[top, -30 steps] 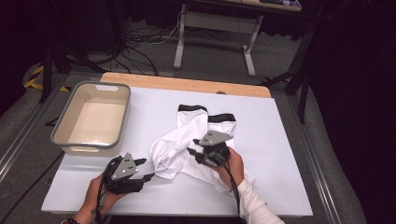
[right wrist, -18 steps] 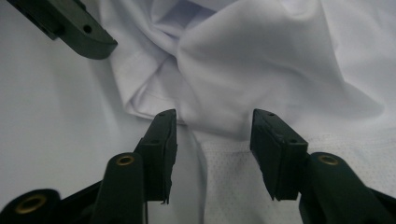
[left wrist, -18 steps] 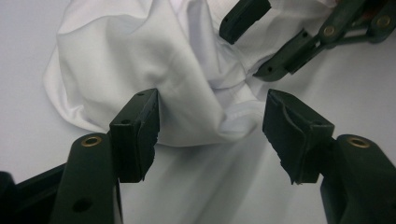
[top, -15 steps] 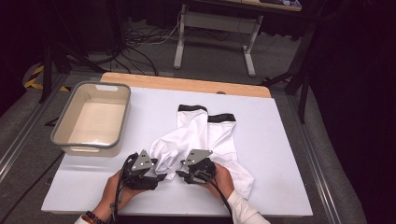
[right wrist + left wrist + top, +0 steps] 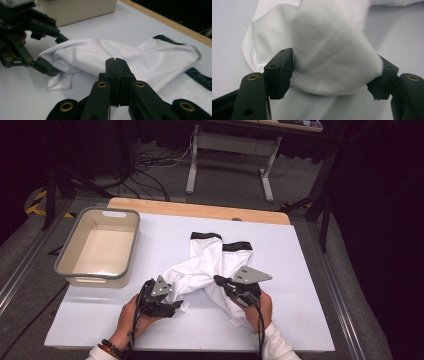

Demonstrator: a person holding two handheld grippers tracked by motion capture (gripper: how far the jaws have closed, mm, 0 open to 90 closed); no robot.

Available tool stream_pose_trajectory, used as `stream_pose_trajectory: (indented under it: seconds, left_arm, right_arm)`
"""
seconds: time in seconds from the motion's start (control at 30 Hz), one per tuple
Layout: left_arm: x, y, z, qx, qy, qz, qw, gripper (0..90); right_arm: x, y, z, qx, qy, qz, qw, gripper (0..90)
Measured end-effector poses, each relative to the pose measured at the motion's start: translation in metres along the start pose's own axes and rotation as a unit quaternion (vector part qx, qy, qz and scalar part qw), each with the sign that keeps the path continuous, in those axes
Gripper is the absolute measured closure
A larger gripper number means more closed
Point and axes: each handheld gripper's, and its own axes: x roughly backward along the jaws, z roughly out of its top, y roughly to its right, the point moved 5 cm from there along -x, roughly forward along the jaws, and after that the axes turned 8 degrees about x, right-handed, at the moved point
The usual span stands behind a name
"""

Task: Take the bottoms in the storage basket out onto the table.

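A white tabletop (image 5: pixel 300 270) edged with a wooden strip sits in a dark room, cables and a metal stand on the grey floor at twelve o'clock. Near its middle lies a pair of white socks (image 5: pixel 212 265) with black cuffs, crossed over each other, cuffs toward twelve o'clock and toes toward six. At ten o'clock from them stands an empty beige bin (image 5: pixel 67 262), apparently where they are bound. The left gripper (image 5: pixel 176 304), at seven o'clock of the socks, has a bunched toe between its jaws, which have just been widening; one pad touches cloth, but no firm pinch is evident. The right gripper (image 5: pixel 218 279), jaws just drawn fully together on nothing, rests its tips over the crossing, seemingly to pin the fabric.
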Motion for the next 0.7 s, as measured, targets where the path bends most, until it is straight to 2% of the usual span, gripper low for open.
stream_pose_trajectory:
  seconds: [0.07, 0.1, 0.2, 0.23, 0.3, 0.37, 0.47, 0.53, 0.57, 0.6, 0.63, 0.67, 0.7]
  left_arm:
    - [-0.003, 0.0, 0.004, -0.001, -0.001, 0.005, 1.0, 30.9]
    - [-0.003, 0.0, 0.004, -0.001, -0.001, 0.005, 1.0, 31.3]
    - [-0.006, 0.001, 0.006, -0.005, -0.006, 0.01, 0.9999, 33.8]
    - [-0.008, 0.001, 0.006, -0.01, -0.007, 0.009, 0.9999, 33.8]
    - [-0.011, 0.001, 0.007, -0.012, -0.014, 0.009, 0.9998, 34.3]
    - [-0.013, 0.001, 0.009, -0.018, -0.015, 0.002, 0.9997, 36.8]
    - [-0.013, 0.002, 0.009, -0.023, -0.017, -0.005, 0.9996, 40.8]
    - [-0.012, 0.004, 0.008, -0.026, -0.02, -0.019, 0.9993, 52.0]
    - [-0.01, 0.005, 0.008, -0.032, -0.024, -0.026, 0.9989, 64.9]
    - [-0.01, 0.005, 0.008, -0.032, -0.024, -0.026, 0.9989, 69.2]
    - [-0.007, 0.005, 0.009, -0.047, -0.025, -0.02, 0.9984, 76.2]
    - [-0.007, 0.005, 0.009, -0.047, -0.025, -0.02, 0.9984, 82.8]
    - [-0.004, 0.005, 0.009, -0.051, -0.023, -0.016, 0.9983, 82.8]
  right_arm:
    - [0.008, 0.011, 0.0, -0.007, 0.008, -0.016, 0.9998, 89.7]
    - [0.008, 0.011, 0.0, -0.007, 0.008, -0.016, 0.9998, 89.7]
    - [0.024, 0.035, -0.006, -0.032, 0.024, -0.053, 0.9978, 89.8]
    - [0.024, 0.035, -0.006, -0.032, 0.024, -0.053, 0.9978, 89.8]
    - [0.03, 0.045, -0.01, -0.043, 0.026, -0.068, 0.9964, 89.8]
    - [0.034, 0.057, -0.018, -0.063, 0.023, -0.077, 0.9948, 89.7]
    - [0.034, 0.063, -0.024, -0.066, 0.01, -0.086, 0.9941, 89.6]
    - [0.032, 0.067, -0.03, -0.073, 0.003, -0.087, 0.9935, 89.6]
    - [0.03, 0.07, -0.035, -0.077, -0.006, -0.09, 0.993, 89.6]
    - [0.028, 0.071, -0.037, -0.078, -0.009, -0.092, 0.9927, 89.6]
    - [0.027, 0.071, -0.039, -0.079, -0.012, -0.092, 0.9925, 89.6]
    - [0.027, 0.071, -0.039, -0.079, -0.012, -0.092, 0.9925, 89.6]
    - [0.026, 0.072, -0.04, -0.076, -0.014, -0.094, 0.9926, 89.6]
